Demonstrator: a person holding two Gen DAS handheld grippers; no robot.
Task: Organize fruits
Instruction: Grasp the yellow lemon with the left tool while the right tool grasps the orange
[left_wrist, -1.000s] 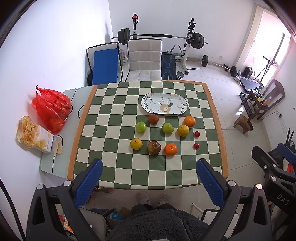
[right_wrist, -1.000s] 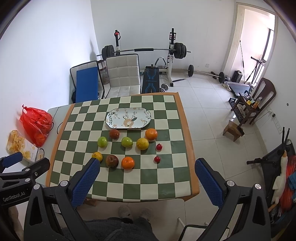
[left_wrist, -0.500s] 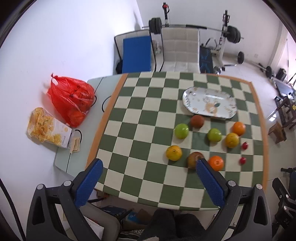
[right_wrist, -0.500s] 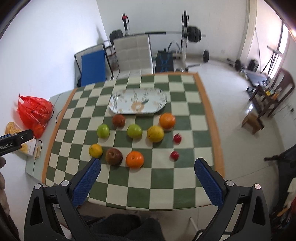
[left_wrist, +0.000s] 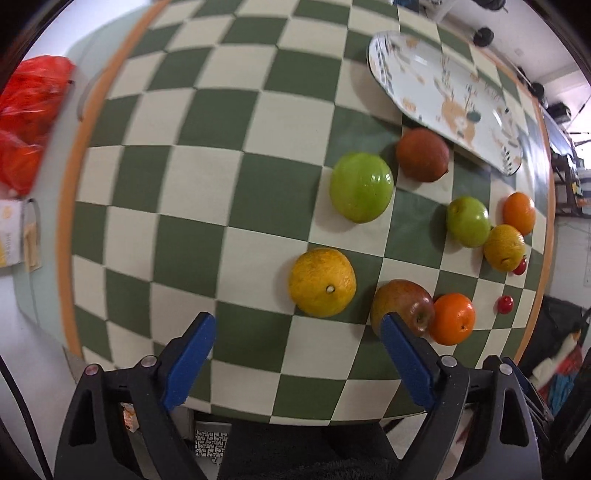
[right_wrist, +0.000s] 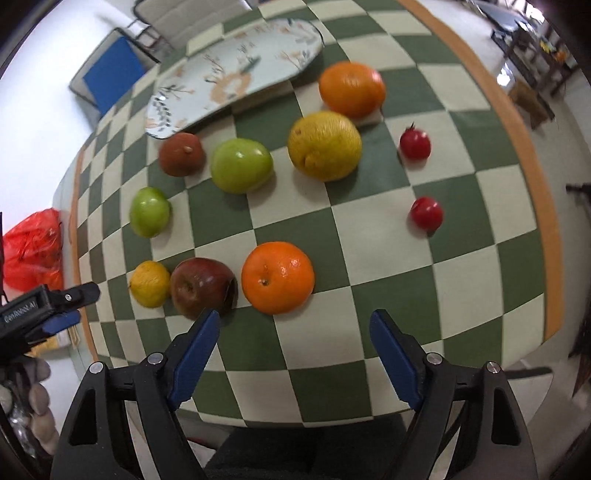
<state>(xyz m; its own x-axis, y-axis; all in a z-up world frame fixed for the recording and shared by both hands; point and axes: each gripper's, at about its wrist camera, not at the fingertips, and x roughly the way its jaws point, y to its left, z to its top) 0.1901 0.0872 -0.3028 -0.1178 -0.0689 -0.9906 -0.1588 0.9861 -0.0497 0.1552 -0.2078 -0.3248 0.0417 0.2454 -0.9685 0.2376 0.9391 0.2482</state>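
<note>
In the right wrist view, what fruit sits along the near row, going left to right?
Yellow citrus → dark red apple → orange → cherry tomato, which lies apart, farther right and a little farther back.

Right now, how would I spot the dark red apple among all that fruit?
Find the checked table and its patterned plate. In the fruit row farthest from the plate, the apple sits in the middle, between a yellow citrus and an orange. It alone is dark red, with a dimpled top.
</note>
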